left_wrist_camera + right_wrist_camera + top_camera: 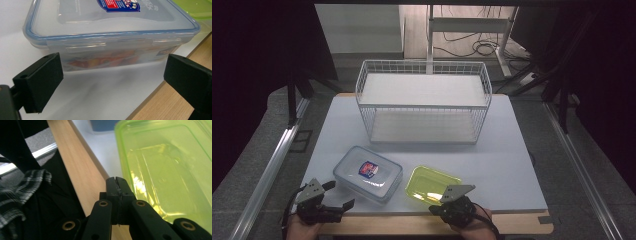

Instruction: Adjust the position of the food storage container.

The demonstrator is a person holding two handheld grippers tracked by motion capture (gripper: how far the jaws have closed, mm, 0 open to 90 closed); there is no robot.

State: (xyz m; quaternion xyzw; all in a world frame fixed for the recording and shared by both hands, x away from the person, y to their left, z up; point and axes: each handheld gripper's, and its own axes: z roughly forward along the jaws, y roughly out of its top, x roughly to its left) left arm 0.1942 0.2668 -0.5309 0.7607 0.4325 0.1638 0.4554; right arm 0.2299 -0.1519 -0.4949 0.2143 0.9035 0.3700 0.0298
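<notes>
Clear plastic lidded box (368, 173) with a blue seal sits near the desk's (502, 165) front edge, left of middle. Left claw (339, 195) is at the front-left corner, spread wide, aimed at the box's side, not touching it. Just right of that box is the yellow-green tray (432, 184), also by the front edge. Right claw (117, 185) is pressed together, nothing in it, right beside the tray's near rim.

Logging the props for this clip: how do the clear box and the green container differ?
The clear box has a lid with blue trim and a label; the green container looks open and unlabelled. The clear box is bigger and holds something orange; the green container looks empty. The clear box lies left, the green container right. Both are rectangular plastic on the table.
</notes>
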